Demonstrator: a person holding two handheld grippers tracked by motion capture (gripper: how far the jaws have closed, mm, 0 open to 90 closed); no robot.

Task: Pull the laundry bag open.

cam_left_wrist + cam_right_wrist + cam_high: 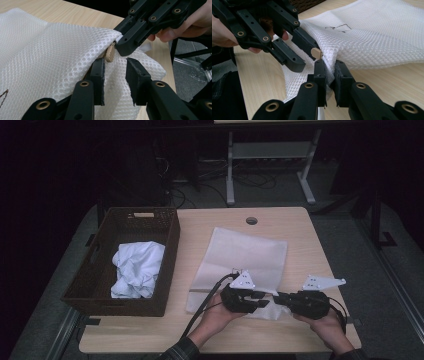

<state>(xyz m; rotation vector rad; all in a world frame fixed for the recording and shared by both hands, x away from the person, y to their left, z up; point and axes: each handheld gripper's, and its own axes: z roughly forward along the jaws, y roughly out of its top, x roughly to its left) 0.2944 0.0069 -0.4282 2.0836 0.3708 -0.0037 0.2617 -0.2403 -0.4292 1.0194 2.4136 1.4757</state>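
One white mesh laundry bag (pixel 245 262) of soft netted fabric, flat on the light wooden table (pixel 300 225), its near corner lifted between both tongs. One small beige plastic zipper pull (pixel 110 53) at that corner, just ahead of the left gripper (pixel 115 82) and touching the tip of the right gripper (pixel 329 82).

Left gripper: jaws partly open, mesh bulging between them, not closed on it as far as visible. Right gripper: jaws nearly together, pinching a fold of the mesh right below the pull; in the high view, both tools tip to tip at the bag's near right corner.

Possible trouble from here: thin mesh slipping out of the right jaws if pulled sideways, because only a small fold is held; the left jaws closing on fabric instead of the pull, since the pull is small and sits beyond their tips; the zipper jamming on caught netting.

Further to the left of the tongs: one dark brown woven basket (pixel 170 240), with one crumpled pale blue cloth (pixel 137 270) inside. Two grippers, two hands.
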